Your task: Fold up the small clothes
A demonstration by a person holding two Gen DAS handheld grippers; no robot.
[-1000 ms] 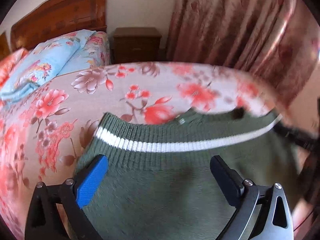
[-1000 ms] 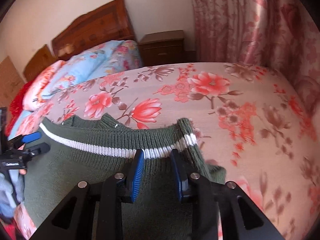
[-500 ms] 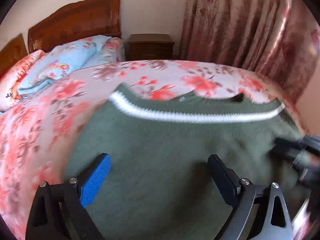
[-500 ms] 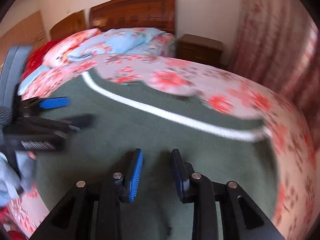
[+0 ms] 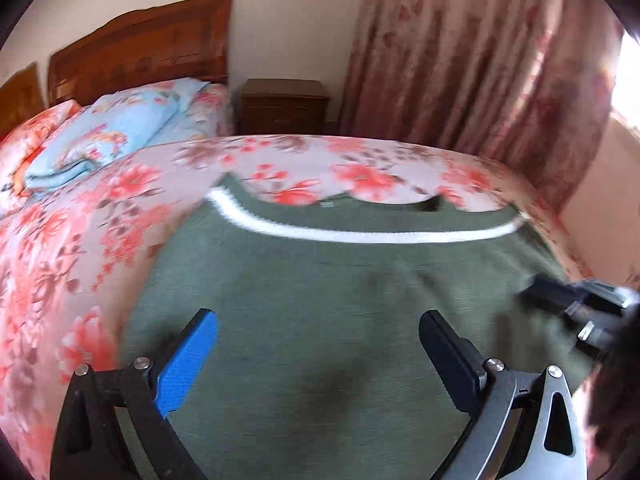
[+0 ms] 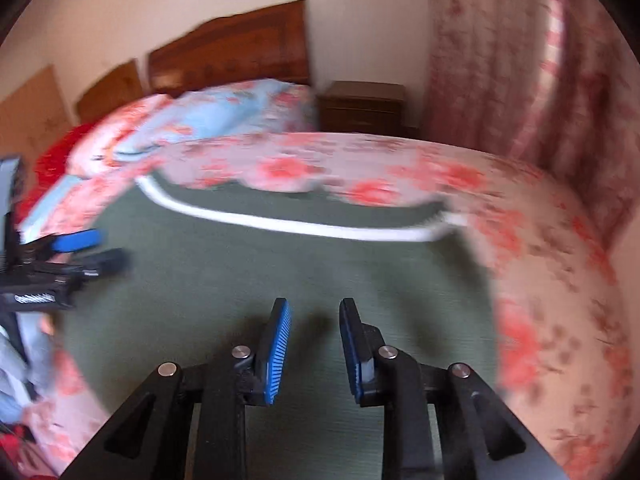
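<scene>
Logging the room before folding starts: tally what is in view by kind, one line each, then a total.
Green knit garment with a white stripe: 1
Blue floral pillows: 1, perhaps more; blurred
Wooden nightstand: 1
Wooden headboard: 1
Floral curtain: 1
Handheld grippers: 2, left gripper and right gripper
Total: 7

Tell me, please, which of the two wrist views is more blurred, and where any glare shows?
Right wrist view: heavier motion blur, smearing the bedspread and the green sweater's white stripe. Left wrist view: milder blur, with the sweater soft; blown-out window glare at the right edge beside the curtain. Both show fisheye bending.
</scene>
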